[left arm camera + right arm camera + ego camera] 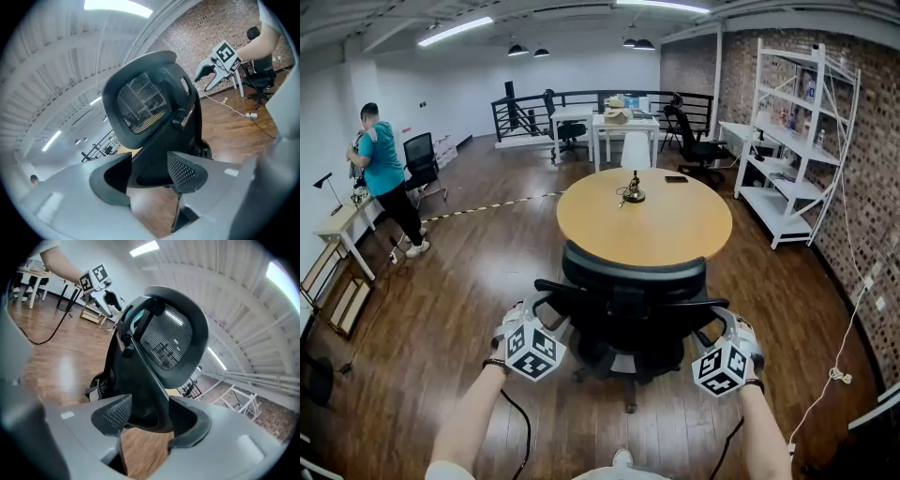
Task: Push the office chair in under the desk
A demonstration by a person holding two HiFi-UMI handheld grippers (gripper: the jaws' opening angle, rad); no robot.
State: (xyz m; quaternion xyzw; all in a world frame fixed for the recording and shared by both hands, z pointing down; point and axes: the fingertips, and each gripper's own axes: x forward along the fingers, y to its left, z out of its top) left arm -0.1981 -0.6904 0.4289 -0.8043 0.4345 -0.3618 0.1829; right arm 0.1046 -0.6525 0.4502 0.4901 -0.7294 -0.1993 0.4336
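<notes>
A black office chair stands with its back to me at a round wooden table, its seat partly under the tabletop. My left gripper is at the chair's left arm and my right gripper at the right arm. In the left gripper view the left gripper has the black arm piece between its pads, pressed on both sides. In the right gripper view the right gripper is likewise shut on the black arm piece. The mesh backrest rises above both.
A small ornament and a phone lie on the table. A person stands by a desk at the far left. White shelving lines the brick wall at right, with a cable on the floor. More desks and chairs stand behind.
</notes>
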